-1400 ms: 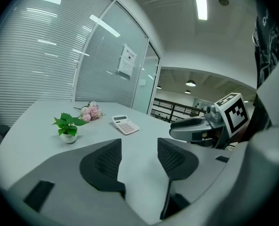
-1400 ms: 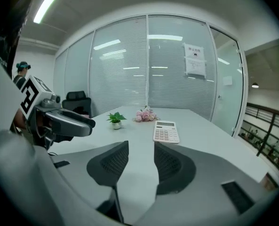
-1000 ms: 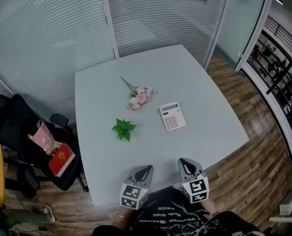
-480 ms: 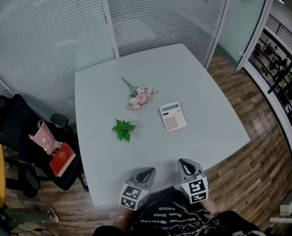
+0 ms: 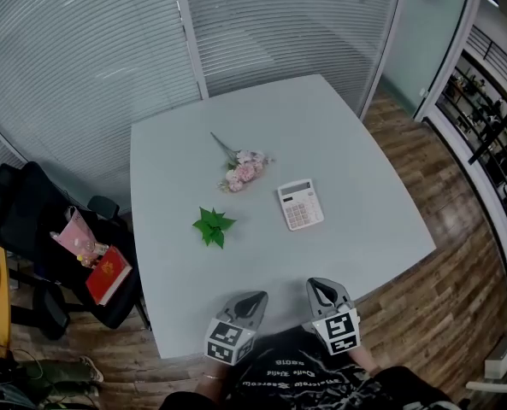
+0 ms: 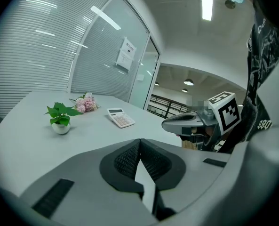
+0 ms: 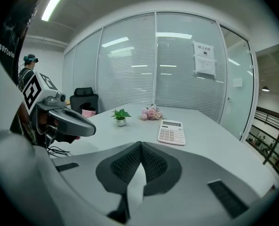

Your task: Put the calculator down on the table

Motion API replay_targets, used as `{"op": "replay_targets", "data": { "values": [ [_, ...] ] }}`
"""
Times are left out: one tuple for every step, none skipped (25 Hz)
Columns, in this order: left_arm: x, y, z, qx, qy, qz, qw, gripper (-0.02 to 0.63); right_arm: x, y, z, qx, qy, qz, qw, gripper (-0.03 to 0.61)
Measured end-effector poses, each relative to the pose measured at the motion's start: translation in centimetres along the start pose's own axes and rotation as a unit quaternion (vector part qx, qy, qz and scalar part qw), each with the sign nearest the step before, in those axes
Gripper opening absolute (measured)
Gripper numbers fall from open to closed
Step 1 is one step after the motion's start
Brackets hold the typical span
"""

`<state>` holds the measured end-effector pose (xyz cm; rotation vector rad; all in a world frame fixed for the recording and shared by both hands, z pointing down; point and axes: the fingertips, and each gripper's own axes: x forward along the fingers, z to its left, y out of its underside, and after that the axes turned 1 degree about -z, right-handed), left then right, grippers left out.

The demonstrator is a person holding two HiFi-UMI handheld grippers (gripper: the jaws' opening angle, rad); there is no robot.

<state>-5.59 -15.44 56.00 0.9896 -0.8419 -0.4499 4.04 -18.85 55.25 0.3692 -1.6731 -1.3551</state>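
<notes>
Since the calculator (image 5: 300, 203) already lies flat on the table (image 5: 185, 272), just right of the head view's centre and near the pink flowers (image 5: 243, 169), the job looks done. The left gripper (image 5: 250, 299) and right gripper (image 5: 321, 285) hover at the bottom edge, both pinched closed on nothing.

The table (image 5: 364, 178) has a smooth, matt pale top, and the floor (image 5: 445, 306) is wood plank with a slight sheen. The calculator (image 5: 300, 203) looks like pale plastic; the partition (image 5: 82, 67) is glass.
</notes>
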Motion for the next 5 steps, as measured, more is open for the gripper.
{"op": "replay_targets", "data": {
  "values": [
    [0.09,-0.01,0.10,-0.001,-0.001,0.000,1.0000,0.020,0.06,-0.01,-0.03,-0.001,-0.002,0.000,1.000,0.006],
    [0.18,-0.05,0.20,-0.003,-0.002,0.001,1.0000,0.020,0.13,-0.03,-0.08,-0.003,-0.004,0.000,1.000,0.006],
    [0.29,-0.11,0.29,-0.004,-0.004,0.001,1.0000,0.020,0.22,-0.04,-0.15,-0.004,-0.006,0.000,1.000,0.005],
    [0.41,-0.18,0.38,-0.005,-0.005,0.000,1.0000,0.020,0.31,-0.06,-0.24,-0.006,-0.007,0.000,1.000,0.005],
    [0.53,-0.26,0.47,-0.005,-0.006,0.000,1.0000,0.020,0.40,-0.07,-0.33,-0.007,-0.008,0.001,1.000,0.006]
  ]
}}
